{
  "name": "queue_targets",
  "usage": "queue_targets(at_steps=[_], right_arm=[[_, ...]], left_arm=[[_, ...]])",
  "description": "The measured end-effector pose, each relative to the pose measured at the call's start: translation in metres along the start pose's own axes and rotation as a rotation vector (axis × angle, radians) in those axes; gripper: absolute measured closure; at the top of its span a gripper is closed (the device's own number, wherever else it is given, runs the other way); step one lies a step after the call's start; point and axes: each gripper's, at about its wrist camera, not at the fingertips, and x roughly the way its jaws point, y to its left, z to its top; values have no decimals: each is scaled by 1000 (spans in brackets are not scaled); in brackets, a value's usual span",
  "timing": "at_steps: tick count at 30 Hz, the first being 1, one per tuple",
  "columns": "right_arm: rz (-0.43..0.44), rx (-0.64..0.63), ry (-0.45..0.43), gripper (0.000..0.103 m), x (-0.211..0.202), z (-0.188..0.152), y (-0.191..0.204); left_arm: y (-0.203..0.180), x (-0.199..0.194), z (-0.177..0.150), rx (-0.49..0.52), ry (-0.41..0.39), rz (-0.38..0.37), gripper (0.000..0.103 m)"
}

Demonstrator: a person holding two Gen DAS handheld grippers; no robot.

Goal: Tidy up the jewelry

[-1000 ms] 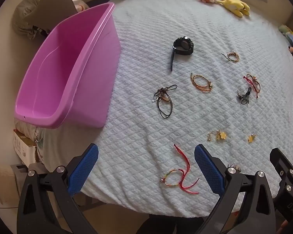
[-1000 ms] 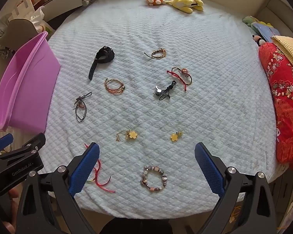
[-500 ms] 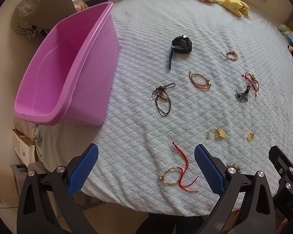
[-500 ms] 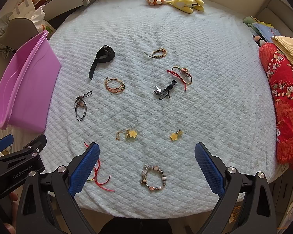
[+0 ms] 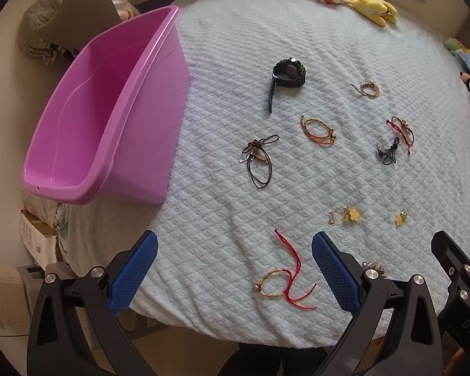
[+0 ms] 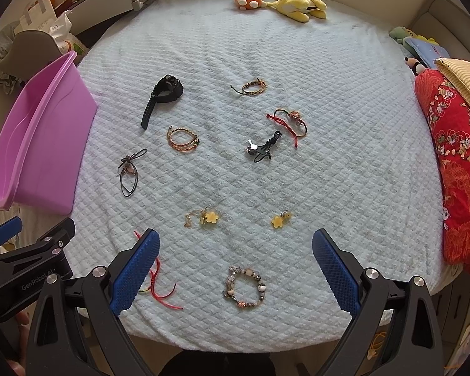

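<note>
Both grippers hang over the near edge of a pale blue quilted bedspread [image 6: 344, 125], each with its blue-padded fingers spread wide and grasping nothing. Seen from its own camera, the left gripper [image 5: 235, 274] frames a multicoloured thread bracelet with long red cord tails [image 5: 285, 277], which lies flat between the fingers without touching either pad. The right gripper [image 6: 235, 274] likewise frames a chunky bracelet of mixed brown and white beads [image 6: 245, 287] lying near the bed's edge, clear of both pads.

Farther in, two small yellow flower charms sit side by side but apart: one on a gold chain [image 6: 203, 217] to the left, one [image 6: 279, 219] to the right. Beyond them lie a dark brown leather cord bracelet [image 5: 258, 159] at the left, a coiled orange-gold braided bracelet [image 5: 318, 130] in the middle, a black cord with a silver clasp [image 6: 263, 148] and, just beside it, a red string bracelet with a copper bead [image 6: 289, 120]. Farther still are a black wristwatch [image 5: 286, 75] with its strap trailing toward the near side, and a small tan woven bracelet [image 6: 252, 87].

A pink plastic bin [image 5: 87, 119] stands at the left edge of the bed, tipped outward. Orange and yellow plush toys [image 6: 279, 0] rest at the far end, and a red patterned cushion [image 6: 454, 163] lies on the right.
</note>
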Motion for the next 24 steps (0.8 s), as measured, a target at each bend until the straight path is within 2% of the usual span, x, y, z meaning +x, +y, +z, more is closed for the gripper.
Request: queue_targets(at_steps=[24], right_arm=[[1, 3, -6, 9, -2, 3, -3]], left_arm=[[-3, -2, 1, 8, -8, -8, 6]])
